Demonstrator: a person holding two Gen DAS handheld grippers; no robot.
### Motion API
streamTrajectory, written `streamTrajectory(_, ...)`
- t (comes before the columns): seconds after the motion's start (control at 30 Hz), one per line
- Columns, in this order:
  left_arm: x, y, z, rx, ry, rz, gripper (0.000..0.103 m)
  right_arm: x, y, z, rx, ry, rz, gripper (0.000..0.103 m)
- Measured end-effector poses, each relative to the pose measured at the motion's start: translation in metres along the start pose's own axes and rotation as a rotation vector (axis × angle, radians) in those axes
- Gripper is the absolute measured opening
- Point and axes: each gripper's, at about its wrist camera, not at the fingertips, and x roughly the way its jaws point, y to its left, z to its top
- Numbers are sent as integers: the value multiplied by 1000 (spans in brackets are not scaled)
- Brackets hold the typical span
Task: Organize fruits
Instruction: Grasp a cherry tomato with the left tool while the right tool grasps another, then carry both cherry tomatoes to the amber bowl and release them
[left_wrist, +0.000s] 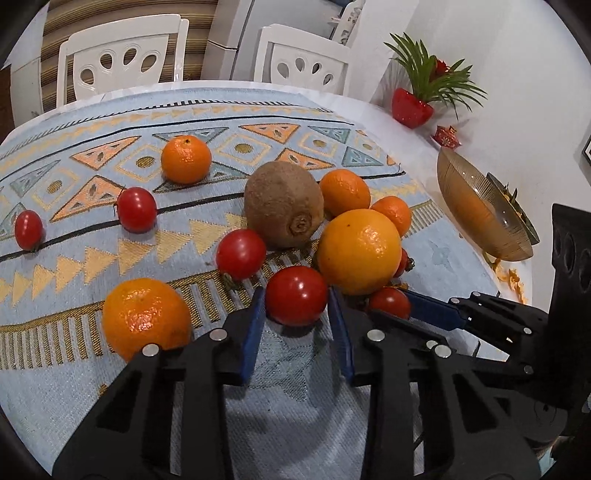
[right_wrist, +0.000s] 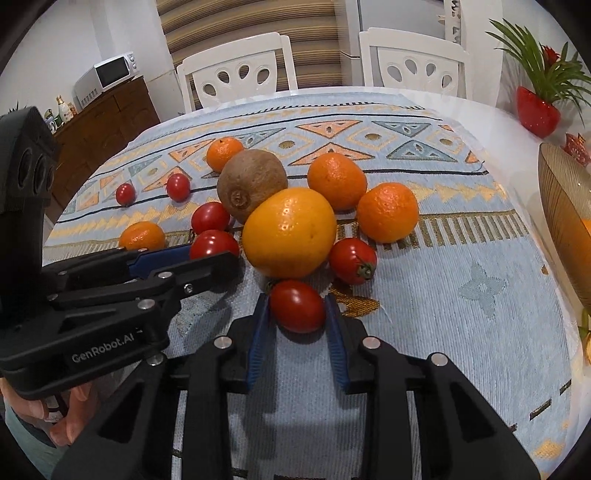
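Fruit lies scattered on a patterned blue cloth (left_wrist: 288, 373): a brown kiwi (left_wrist: 282, 203), a big orange (left_wrist: 358, 251), several mandarins and several small red tomatoes. My left gripper (left_wrist: 295, 295) has its blue pads pressed to both sides of a tomato (left_wrist: 295, 301) that rests on the cloth. Just right of it, my right gripper (right_wrist: 297, 308) is shut on another tomato (right_wrist: 297, 306), also resting on the cloth, in front of the big orange (right_wrist: 290, 232). The two grippers sit side by side; each shows in the other's view, left gripper (right_wrist: 212, 254), right gripper (left_wrist: 391, 306).
An amber glass bowl (left_wrist: 480, 210) stands at the table's right edge with something orange in it. Behind it are a red vase with a green plant (left_wrist: 412, 107) and a small red ornament. Two white chairs (left_wrist: 122, 55) stand at the far side. A loose tomato (right_wrist: 352, 260) lies near the right gripper.
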Motion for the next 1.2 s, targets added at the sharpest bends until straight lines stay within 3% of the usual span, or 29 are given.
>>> streamTrajectory(0.37,-7,4,-1,-31,-45,-39,33,-10,2,-5,-9,-33,14,29)
streamTrajectory(0.6,-21,-14,-4,22,-68,-20,33,-29,-13,-22,12,-61,26,29)
streamTrajectory(0.77,-37,-47,-3,82,-92,-39,33,-54,-38,-28,69,-96,26,29)
streamTrajectory(1.0,-50,-110,17,192,-137,-75,33,-115,-81,-29,122,-219,-21,29)
streamTrajectory(1.2,-47,-164,47,221,-134,-207,33,-166,-135,-24,207,-315,-92,29)
